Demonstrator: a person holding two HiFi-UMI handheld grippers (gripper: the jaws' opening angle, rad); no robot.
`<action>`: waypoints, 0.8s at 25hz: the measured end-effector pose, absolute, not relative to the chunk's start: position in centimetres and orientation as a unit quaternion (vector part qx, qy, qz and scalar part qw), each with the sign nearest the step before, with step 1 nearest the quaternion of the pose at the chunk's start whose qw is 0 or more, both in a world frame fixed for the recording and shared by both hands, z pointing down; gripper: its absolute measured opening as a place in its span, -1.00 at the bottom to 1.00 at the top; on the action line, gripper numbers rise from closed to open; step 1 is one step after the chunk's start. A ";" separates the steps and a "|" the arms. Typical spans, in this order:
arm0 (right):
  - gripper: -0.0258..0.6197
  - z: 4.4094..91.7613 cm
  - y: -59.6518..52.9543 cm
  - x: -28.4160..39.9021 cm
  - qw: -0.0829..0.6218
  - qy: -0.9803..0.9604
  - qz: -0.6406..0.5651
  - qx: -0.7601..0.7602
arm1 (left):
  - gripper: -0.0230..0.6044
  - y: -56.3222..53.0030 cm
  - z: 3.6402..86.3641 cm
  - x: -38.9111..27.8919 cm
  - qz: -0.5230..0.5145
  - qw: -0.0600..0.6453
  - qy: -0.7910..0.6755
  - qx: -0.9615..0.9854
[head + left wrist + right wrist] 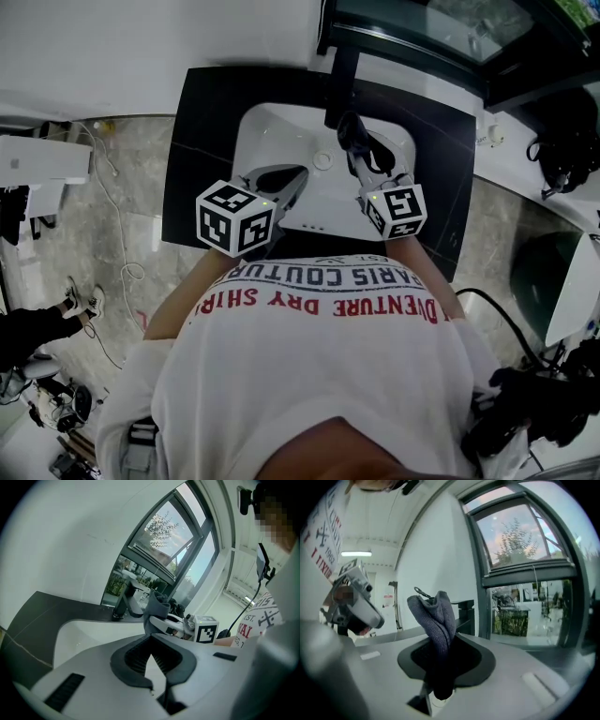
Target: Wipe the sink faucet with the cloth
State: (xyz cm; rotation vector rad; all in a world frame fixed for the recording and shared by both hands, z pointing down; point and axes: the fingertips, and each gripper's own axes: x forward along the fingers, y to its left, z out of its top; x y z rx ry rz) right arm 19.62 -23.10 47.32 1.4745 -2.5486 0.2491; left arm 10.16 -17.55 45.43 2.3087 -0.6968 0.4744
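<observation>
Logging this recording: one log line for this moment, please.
right gripper: shut on cloth | left gripper: shut, empty, over sink | cloth: beside faucet, contact unclear

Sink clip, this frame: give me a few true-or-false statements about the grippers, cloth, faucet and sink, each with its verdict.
1. The right gripper is shut on the cloth. True.
2. The left gripper also holds a cloth. False: its jaws are together with nothing between them.
3. The faucet is white. False: it is black.
4. Both grippers are over the sink. True.
5. The sink sits in a black counter. True.
</observation>
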 end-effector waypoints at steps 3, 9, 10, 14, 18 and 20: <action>-0.67 47.0 -23.4 20.8 0.038 -0.854 0.122 0.505 | -0.93 -17.8 45.6 10.3 0.183 0.337 -0.269 0.883; -0.67 47.8 -24.5 20.2 0.018 -0.854 0.156 0.496 | -0.92 -18.3 45.9 10.4 0.185 0.343 -0.275 0.879; -0.67 48.0 -24.9 20.4 0.016 -0.853 0.162 0.496 | -0.92 -18.6 46.1 10.6 0.187 0.344 -0.277 0.877; -0.67 48.3 -26.4 21.0 0.000 -0.849 0.182 0.496 | -0.92 -19.2 46.8 11.0 0.189 0.352 -0.283 0.872; -0.67 48.2 -28.4 21.5 -0.002 -0.849 0.178 0.498 | -0.92 -19.8 47.2 11.0 0.190 0.355 -0.286 0.870; -0.67 48.2 -29.8 21.7 -0.001 -0.848 0.175 0.500 | -0.92 -20.2 47.4 10.9 0.191 0.356 -0.288 0.868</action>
